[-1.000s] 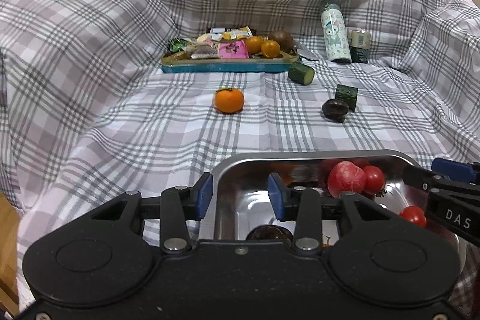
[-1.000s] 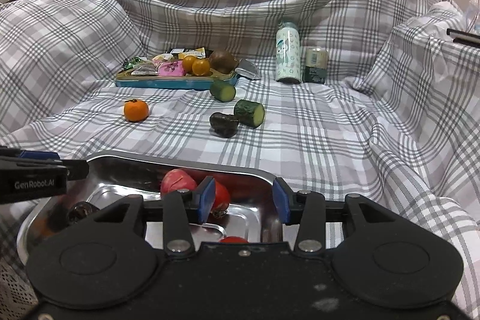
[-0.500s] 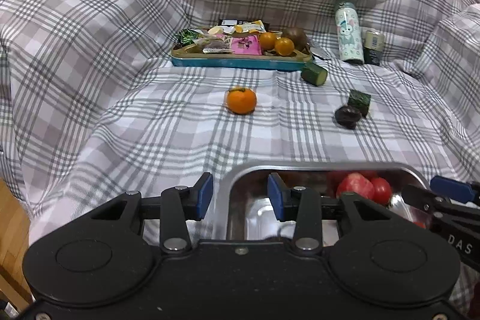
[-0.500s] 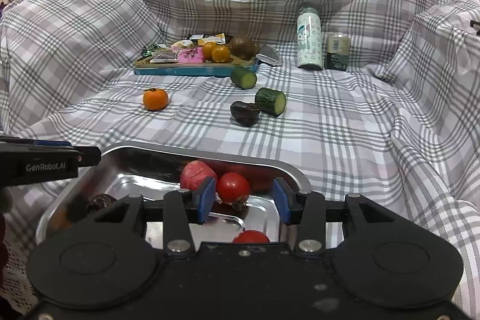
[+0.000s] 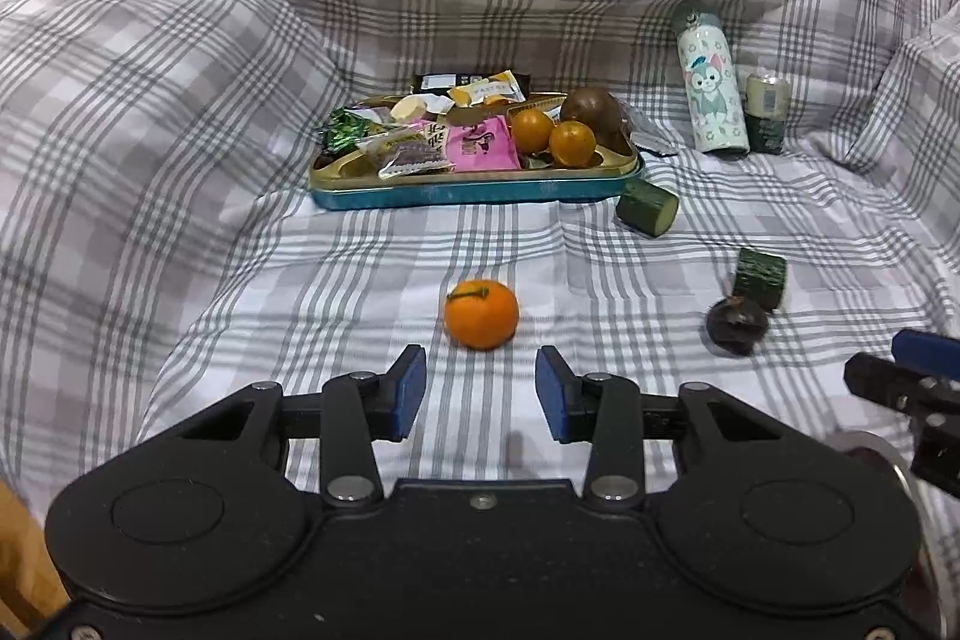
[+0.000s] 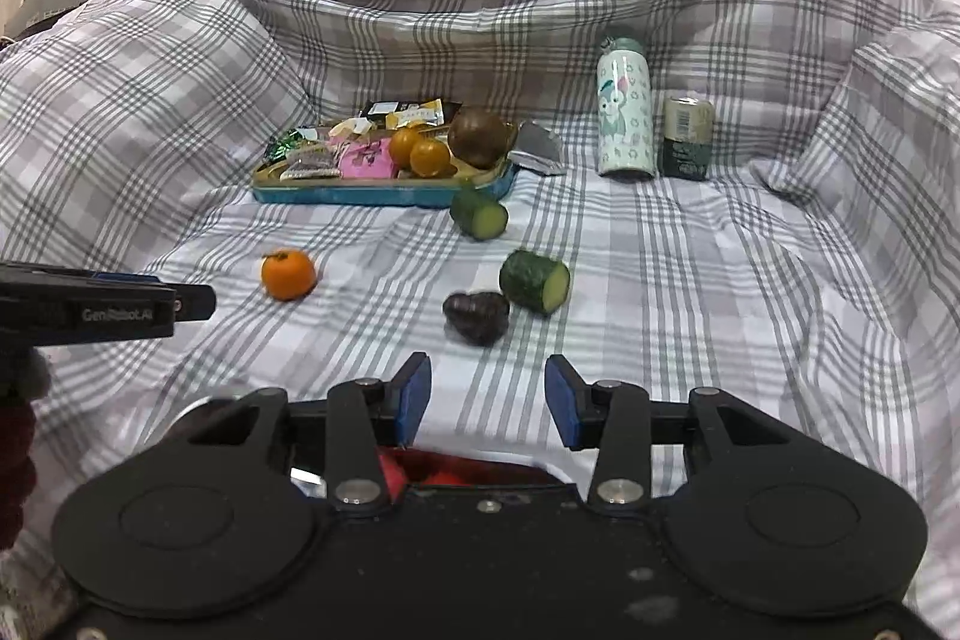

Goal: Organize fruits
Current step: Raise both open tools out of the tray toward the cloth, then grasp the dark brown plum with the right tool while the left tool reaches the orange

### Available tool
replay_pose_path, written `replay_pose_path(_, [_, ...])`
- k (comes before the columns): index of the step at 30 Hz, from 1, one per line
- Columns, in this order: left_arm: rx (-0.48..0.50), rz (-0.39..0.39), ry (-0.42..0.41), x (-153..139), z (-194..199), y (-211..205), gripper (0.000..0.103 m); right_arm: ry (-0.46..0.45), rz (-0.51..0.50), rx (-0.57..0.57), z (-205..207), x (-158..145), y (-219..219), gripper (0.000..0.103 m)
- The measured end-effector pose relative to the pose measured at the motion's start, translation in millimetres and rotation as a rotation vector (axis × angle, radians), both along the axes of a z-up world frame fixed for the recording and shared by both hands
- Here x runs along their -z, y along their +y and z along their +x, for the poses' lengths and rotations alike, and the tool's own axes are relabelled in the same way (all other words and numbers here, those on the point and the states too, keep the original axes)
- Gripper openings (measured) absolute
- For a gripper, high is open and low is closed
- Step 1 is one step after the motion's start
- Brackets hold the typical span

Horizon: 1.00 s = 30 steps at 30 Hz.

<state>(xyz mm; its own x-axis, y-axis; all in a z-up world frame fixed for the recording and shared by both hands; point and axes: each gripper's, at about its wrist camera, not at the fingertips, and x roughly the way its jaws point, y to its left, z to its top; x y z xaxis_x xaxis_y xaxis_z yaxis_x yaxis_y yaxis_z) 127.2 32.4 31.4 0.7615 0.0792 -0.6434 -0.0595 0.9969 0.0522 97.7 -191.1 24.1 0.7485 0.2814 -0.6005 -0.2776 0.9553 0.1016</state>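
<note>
Moved forward off the steel tray toward loose fruit on the checked bedsheet [image 5: 240,280]. Left hand-held gripper [image 5: 480,391] wide, empty, facing mandarin [image 5: 481,313]; right hand-held gripper [image 6: 487,400] wide, empty, facing dark fruit [image 6: 477,316].

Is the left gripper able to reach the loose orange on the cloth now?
Probably yes. The left gripper is open and aimed at the loose orange, which lies just ahead of its fingertips on bare plaid cloth, with nothing between them.
</note>
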Motion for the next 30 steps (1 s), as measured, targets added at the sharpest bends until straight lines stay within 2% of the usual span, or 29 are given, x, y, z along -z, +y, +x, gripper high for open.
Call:
replay_pose_path(3, [0.019, 0.006, 0.015, 5, 15, 0, 0.048, 0.006, -0.017, -0.014, 14, 2, 3, 0.032])
replay_pose_path(5, [0.024, 0.011, 0.014, 8, 24, 1, 0.048, 0.029, -0.025, -0.03, 25, 5, 6, 0.022])
replay_pose_path(15, [-0.007, -0.018, 0.045, 28, 42, 15, 0.049, 0.111, -0.063, -0.053, 66, 25, 19, 0.021])
replay_pose_path(21, [-0.01, -0.035, 0.028, 27, 44, 17, 0.048, 0.174, -0.083, -0.05, 83, 38, 27, 0.021])
replay_pose_path(30, [-0.009, -0.051, 0.039, 29, 47, 20, 0.049, 0.138, -0.085, -0.072, 104, 34, 41, 0.021])
